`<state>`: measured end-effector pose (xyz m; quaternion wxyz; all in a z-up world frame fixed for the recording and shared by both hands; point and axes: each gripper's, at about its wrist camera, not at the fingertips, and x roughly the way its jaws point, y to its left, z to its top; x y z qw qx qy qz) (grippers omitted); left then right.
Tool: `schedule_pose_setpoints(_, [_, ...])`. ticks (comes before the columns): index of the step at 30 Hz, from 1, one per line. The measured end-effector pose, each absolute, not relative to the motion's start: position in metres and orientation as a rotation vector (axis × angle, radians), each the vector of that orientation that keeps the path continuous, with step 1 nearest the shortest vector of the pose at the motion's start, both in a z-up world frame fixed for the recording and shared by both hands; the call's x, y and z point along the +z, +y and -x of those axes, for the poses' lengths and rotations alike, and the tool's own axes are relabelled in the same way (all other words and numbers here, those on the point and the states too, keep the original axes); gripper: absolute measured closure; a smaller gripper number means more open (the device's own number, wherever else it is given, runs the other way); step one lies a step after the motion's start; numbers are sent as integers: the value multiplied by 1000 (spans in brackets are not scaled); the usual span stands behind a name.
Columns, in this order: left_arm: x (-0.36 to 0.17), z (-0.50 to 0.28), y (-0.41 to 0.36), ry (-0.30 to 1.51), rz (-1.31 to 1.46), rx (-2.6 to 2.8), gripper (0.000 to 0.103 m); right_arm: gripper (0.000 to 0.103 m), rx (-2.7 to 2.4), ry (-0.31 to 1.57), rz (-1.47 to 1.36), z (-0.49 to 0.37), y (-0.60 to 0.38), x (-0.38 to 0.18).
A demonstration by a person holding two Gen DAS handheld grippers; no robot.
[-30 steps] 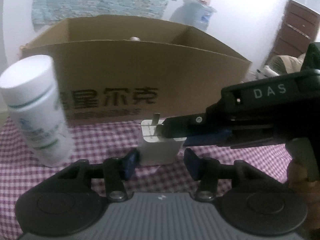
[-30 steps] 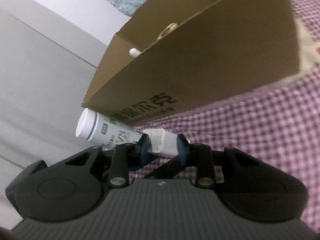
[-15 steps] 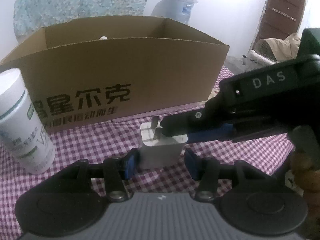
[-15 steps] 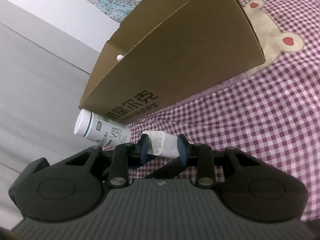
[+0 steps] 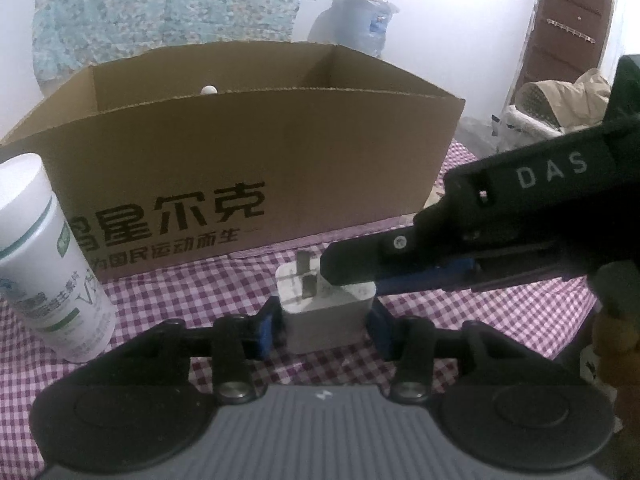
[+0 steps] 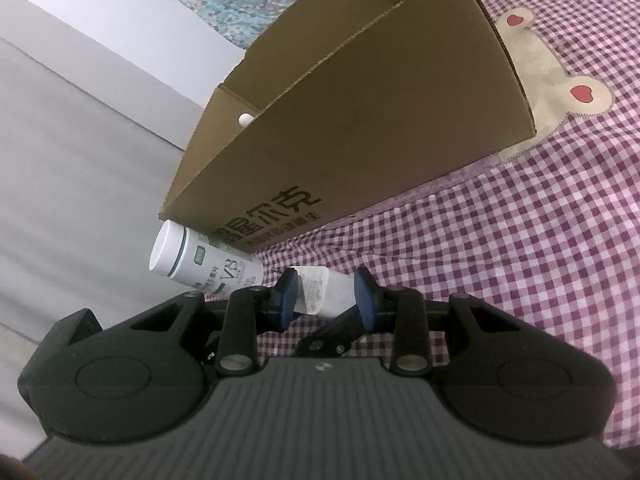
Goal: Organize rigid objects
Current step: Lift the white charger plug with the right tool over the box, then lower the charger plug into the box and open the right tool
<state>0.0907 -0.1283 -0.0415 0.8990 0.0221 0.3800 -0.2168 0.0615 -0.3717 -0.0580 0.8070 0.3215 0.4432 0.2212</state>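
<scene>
Table: a purple checked cloth (image 5: 168, 304) covers it, brown box (image 5: 256, 152) at the back.
Plug (image 5: 326, 312): at 6 o'clock of the box, standing on the cloth.
Feel: small, hard, light, smooth; best held on flat sides.
Left gripper (image 5: 323, 327): jaws just closed in, pads now touching the plug's sides.
Right gripper (image 6: 325, 293): pinches the plug's top end.
Bottle (image 5: 44, 264): at 9 o'clock of the plug.

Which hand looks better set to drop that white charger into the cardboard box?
Left, probably. The left gripper has just been closing squarely on the charger, facing the box; the right gripper pinches only its top from the side.
</scene>
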Motion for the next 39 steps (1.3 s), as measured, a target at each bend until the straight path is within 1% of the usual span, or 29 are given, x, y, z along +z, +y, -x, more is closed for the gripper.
schedule_pose_setpoints(5, [-21,-82,-117,747,-51,-438,56,72,497,909,-672,-56,-369,-44])
schedule_pose_setpoints(11, [25,-82,-114,661,-55,-442,56,72,547,799,-640,-57,-369,-5])
schedule_pose_setpoints(17, [71,-122,-124,626,-28,-473,56,72,586,677,-579,-85,-377,40])
schedule_pose_setpoints(21, [89,-165,-146,643,-33,-484,58,72,581,665,-560,-126,-388,57])
schedule_pose_setpoints(27, [80,-254,-164,792,30,-499,59,73,532,729,-485,-202,-404,63])
schedule_pose_setpoints(31, [64,-299,-172,877,48,-480,59,73,502,792,-486,-251,-413,50])
schedule_pose_setpoints(34, [50,-323,-179,931,35,-453,59,73,493,842,-496,-284,-417,34])
schedule_pose_setpoints(39, [29,-345,-182,1019,80,-422,59,74,478,893,-444,-310,-415,13])
